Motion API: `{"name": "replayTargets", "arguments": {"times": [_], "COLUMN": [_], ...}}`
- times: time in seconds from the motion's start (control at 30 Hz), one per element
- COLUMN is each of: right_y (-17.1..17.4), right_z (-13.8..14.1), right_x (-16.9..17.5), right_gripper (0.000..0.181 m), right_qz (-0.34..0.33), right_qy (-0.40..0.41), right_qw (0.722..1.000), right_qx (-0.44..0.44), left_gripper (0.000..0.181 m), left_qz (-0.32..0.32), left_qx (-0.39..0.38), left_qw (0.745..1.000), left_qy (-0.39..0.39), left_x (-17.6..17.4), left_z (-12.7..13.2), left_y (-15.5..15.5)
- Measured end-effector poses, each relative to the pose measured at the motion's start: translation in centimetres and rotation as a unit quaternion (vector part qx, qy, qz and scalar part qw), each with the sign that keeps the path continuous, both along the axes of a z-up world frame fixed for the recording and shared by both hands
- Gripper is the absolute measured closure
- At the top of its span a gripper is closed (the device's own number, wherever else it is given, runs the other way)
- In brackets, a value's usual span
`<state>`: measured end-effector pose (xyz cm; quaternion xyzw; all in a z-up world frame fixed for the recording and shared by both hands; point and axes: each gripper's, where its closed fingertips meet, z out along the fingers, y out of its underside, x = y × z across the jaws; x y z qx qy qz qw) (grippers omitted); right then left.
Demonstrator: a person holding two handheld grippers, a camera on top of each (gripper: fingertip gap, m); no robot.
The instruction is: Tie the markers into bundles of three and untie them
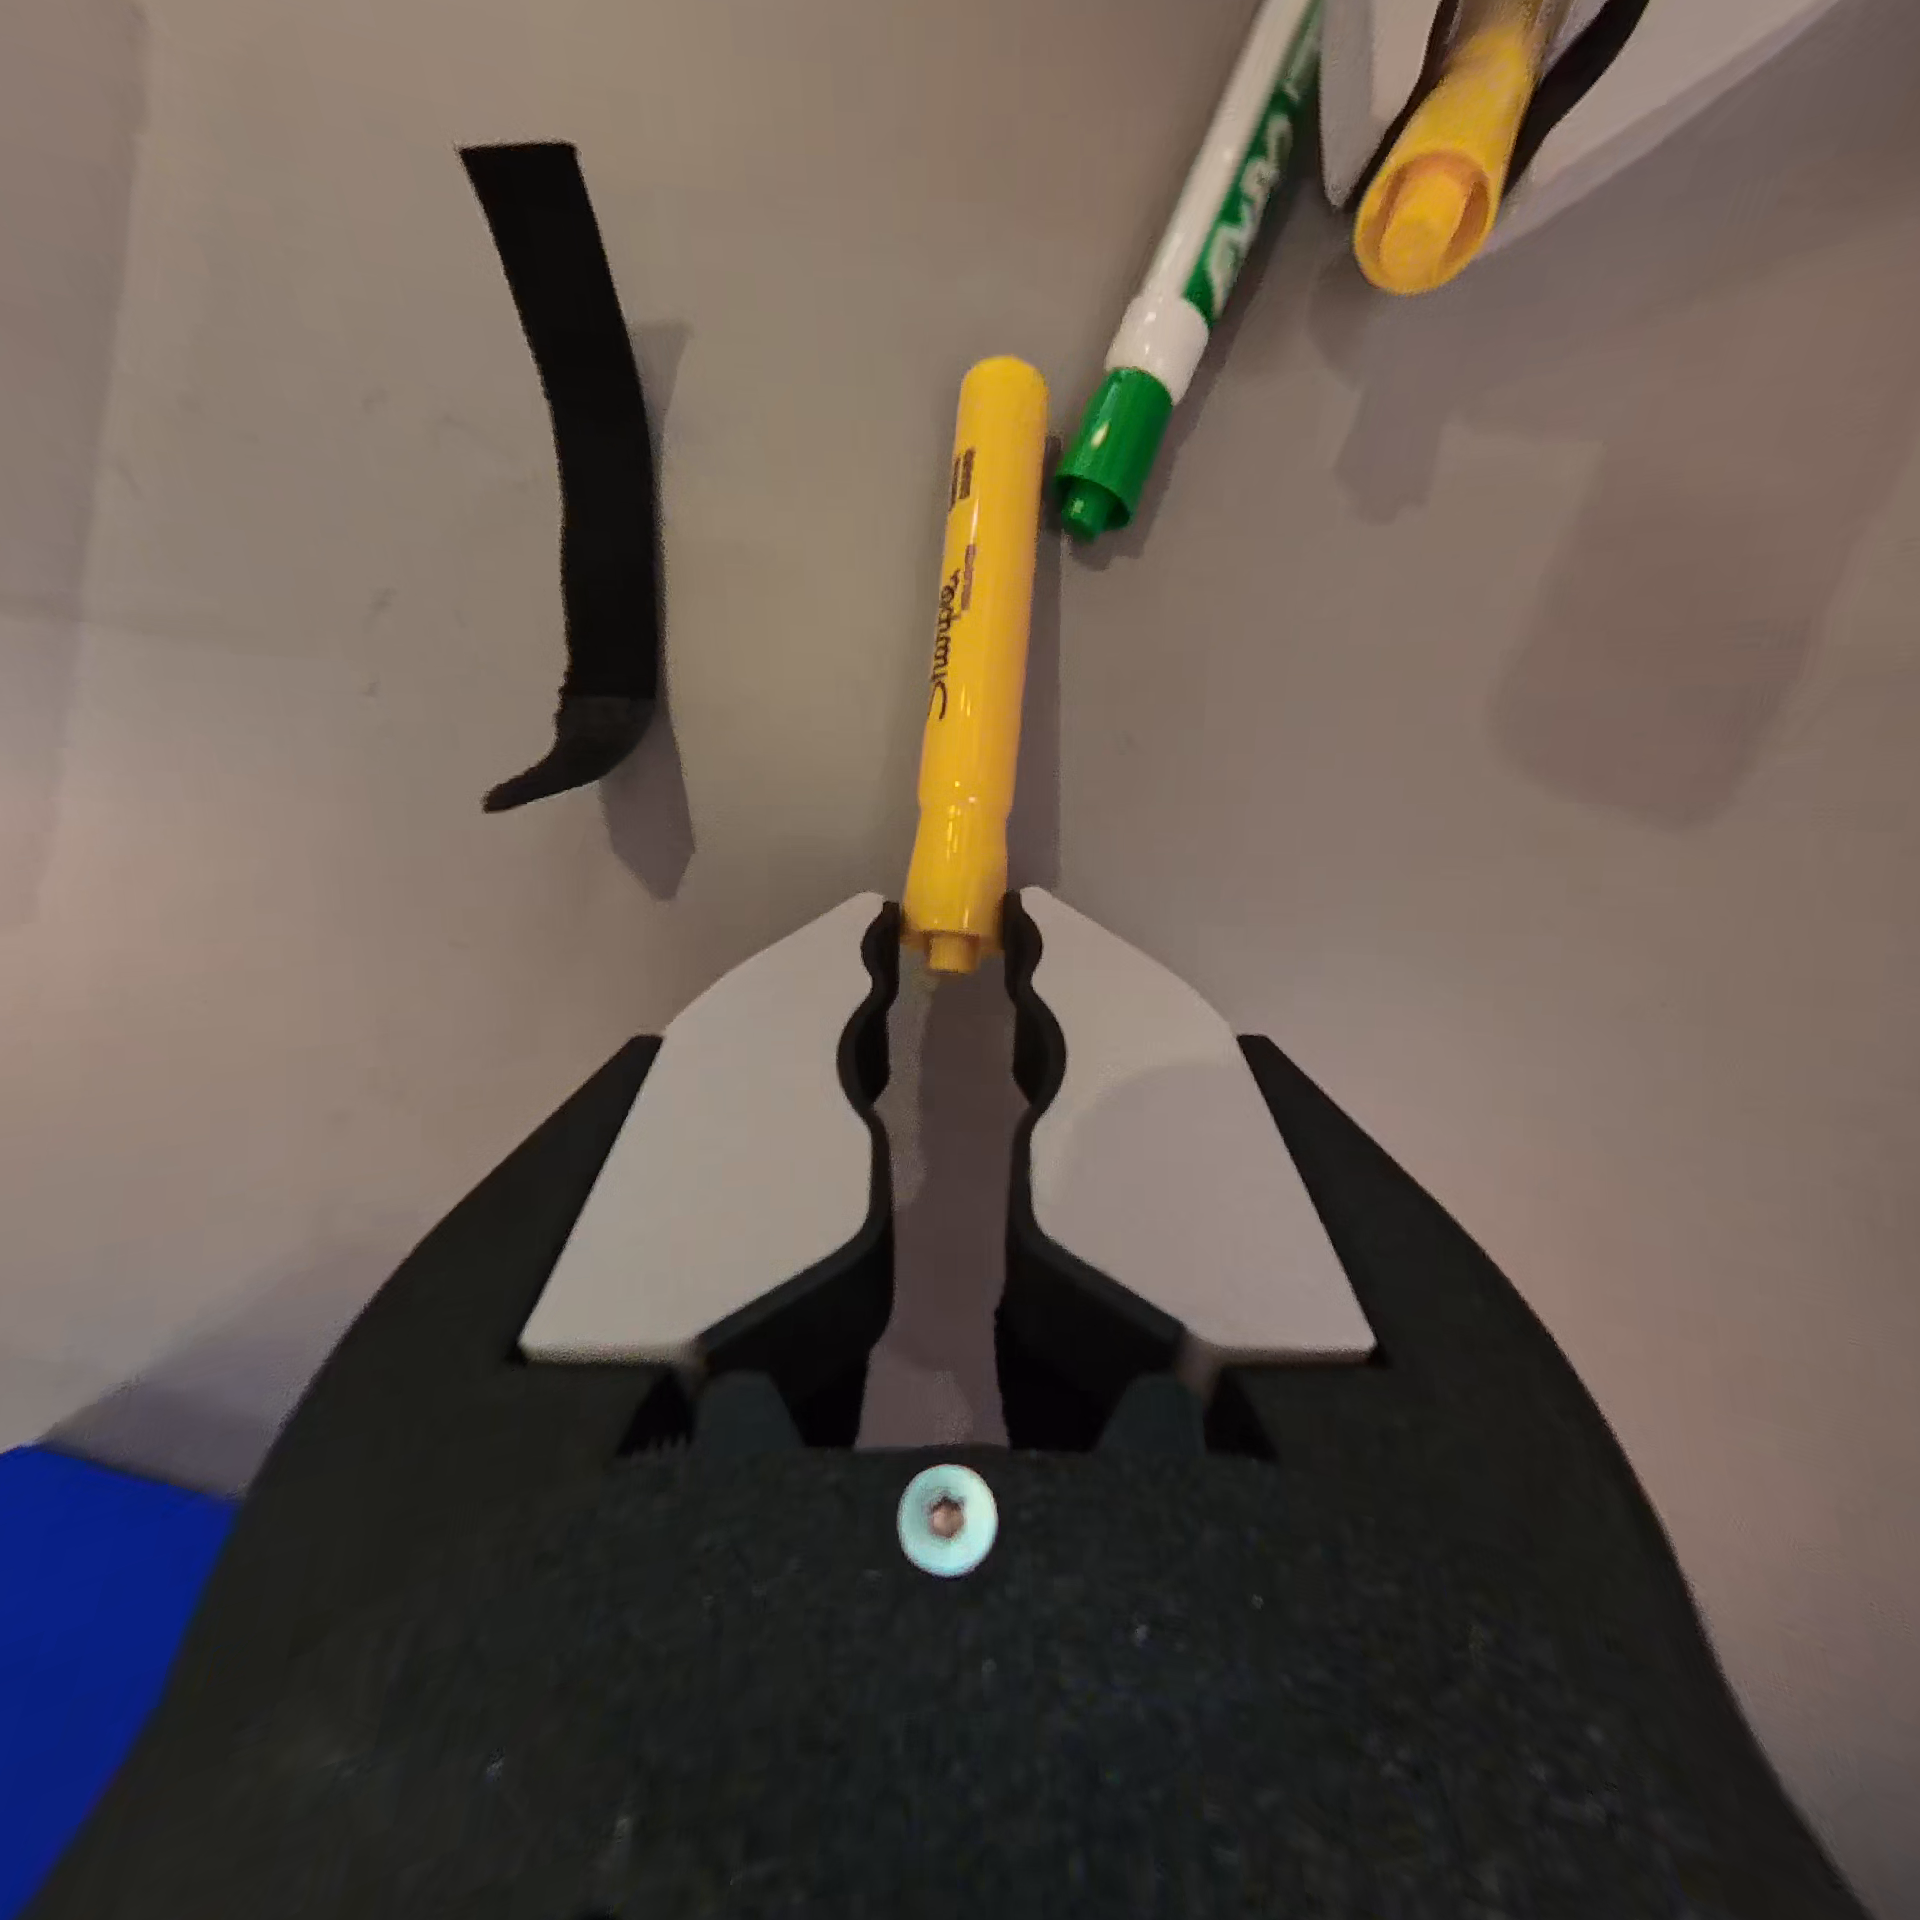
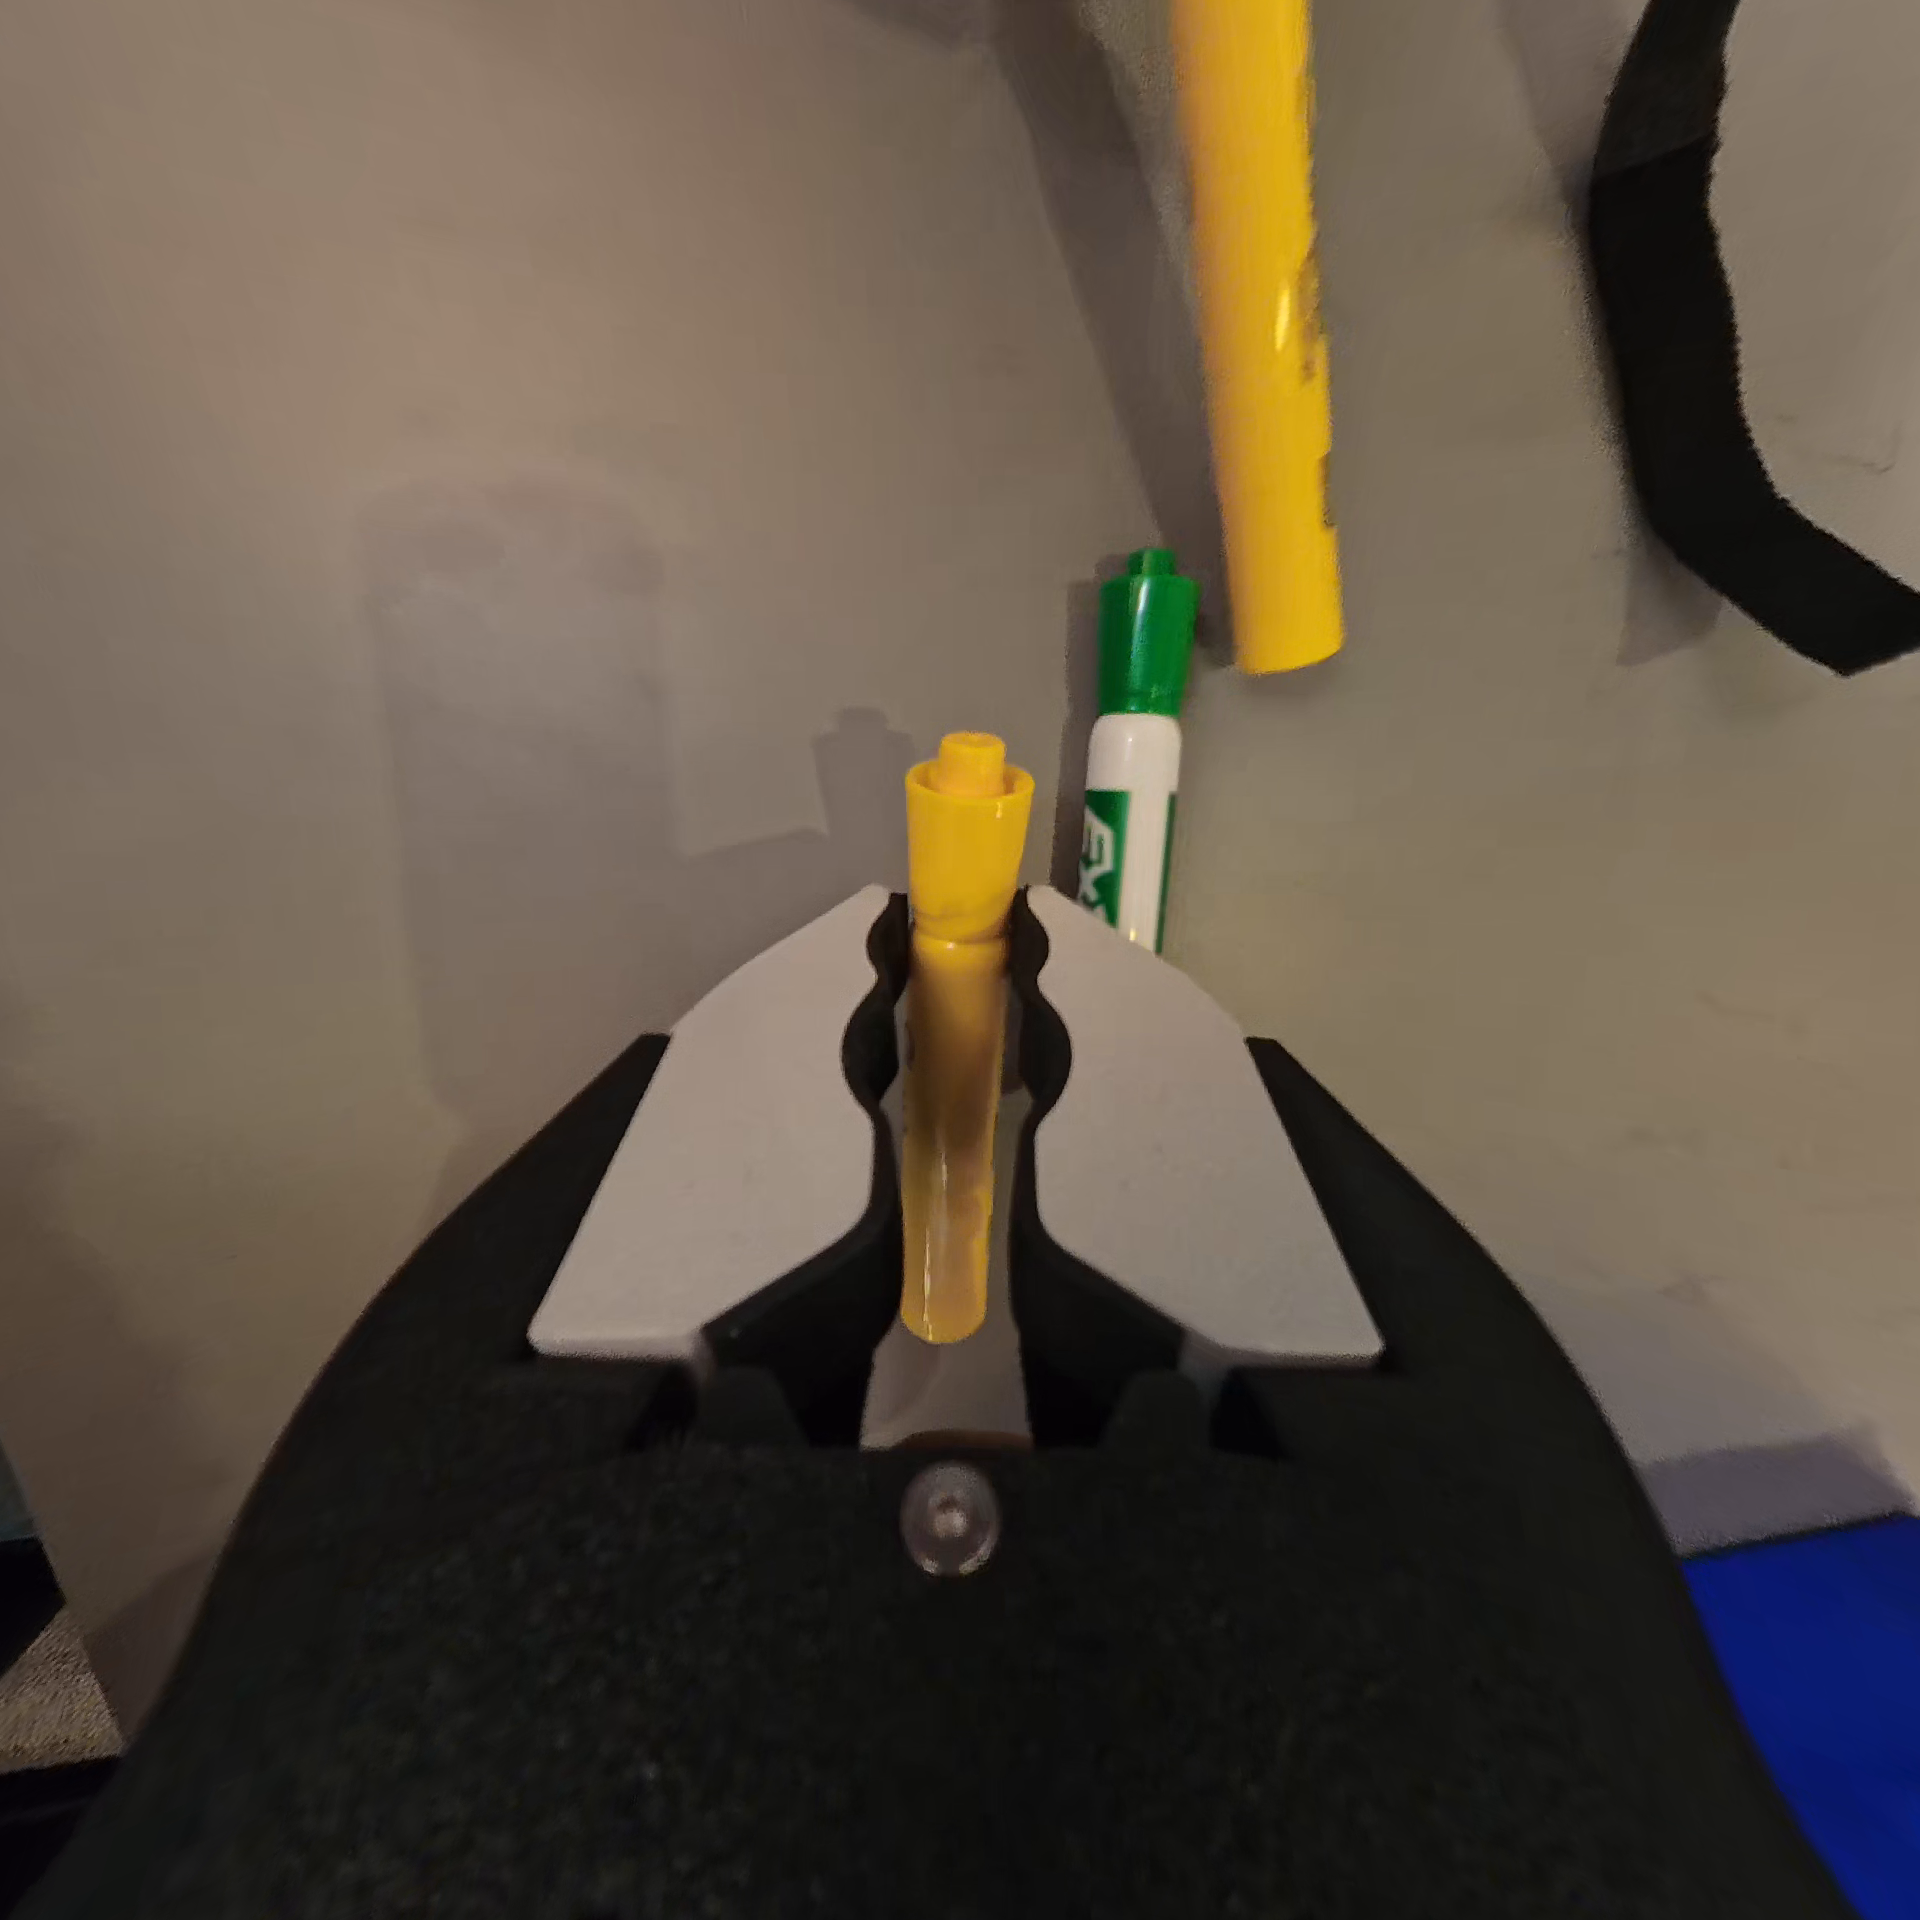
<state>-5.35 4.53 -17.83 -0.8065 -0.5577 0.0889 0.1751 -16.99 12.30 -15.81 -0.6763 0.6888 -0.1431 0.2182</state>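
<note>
**Two thin grips, one loose marker between them**

The left gripper (image 1: 943,930) pinches only the capped end of a yellow plastic highlighter with a printed barrel (image 1: 977,644), whose free end points to 12 o'clock. With so little of it held, the highlighter could pivot or slip if it knocks the green-capped white dry-erase marker (image 1: 1164,343) lying just beside it at 1 o'clock on the grey tabletop (image 1: 1455,1039). The right gripper (image 2: 956,914) is closed on a second yellow highlighter (image 2: 951,1039) running lengthwise between its pads, so it may slide along them. The black fabric hook-and-loop strap (image 1: 592,488) lies flat at 10 o'clock, well apart; the bundle looks unstarted.
</note>
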Motion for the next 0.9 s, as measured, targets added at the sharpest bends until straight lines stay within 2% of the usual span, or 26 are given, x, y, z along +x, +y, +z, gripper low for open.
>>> {"name": "replayTargets", "arguments": {"times": [0.07, 0.17, 0.23, 0.37, 0.47, 0.57, 0.9], "right_y": [-0.2, -0.1, 0.0, 0.2, 0.3, 0.2, 0.1], "right_z": [-0.4, -0.8, -0.8, -1.0, -0.9, -0.8, -0.8], "right_x": [-0.2, -0.3, -0.5, -0.4, -0.3, -0.5, -0.8], "right_gripper": [0.163, 0.163, 0.163, 0.163, 0.163, 0.163, 0.162], "right_qz": [0.005, 0.008, 0.01, 0.009, 0.009, 0.012, 0.017], "right_qy": [-0.006, -0.015, -0.014, -0.022, -0.023, -0.017, -0.022], "right_qw": [1.0, 1.0, 1.0, 1.0, 1.0, 1.0, 1.0], "right_qx": [-0.003, -0.002, 0.004, 0.006, 0.013, 0.012, 0.013], "left_gripper": [0.163, 0.163, 0.163, 0.163, 0.163, 0.163, 0.163], "left_qz": [0.008, 0.0, -0.016, -0.017, -0.026, -0.037, -0.05], "left_qx": [0.012, -0.009, -0.025, -0.017, -0.065, -0.101, -0.107], "left_qw": [1.0, 0.996, 0.994, 0.991, 0.98, 0.971, 0.973], "left_qy": [-0.023, -0.083, -0.103, -0.135, -0.187, -0.214, -0.198], "left_x": [-0.2, 0.1, 0.3, 0.5, 1.1, 1.6, 2.8], "left_z": [1.3, 3.4, 4.2, 5.6, 6.4, 6.2, 4.6], "left_y": [-0.3, -1.8, -3.2, -3.9, -5.3, -6.3, -6.4]}}
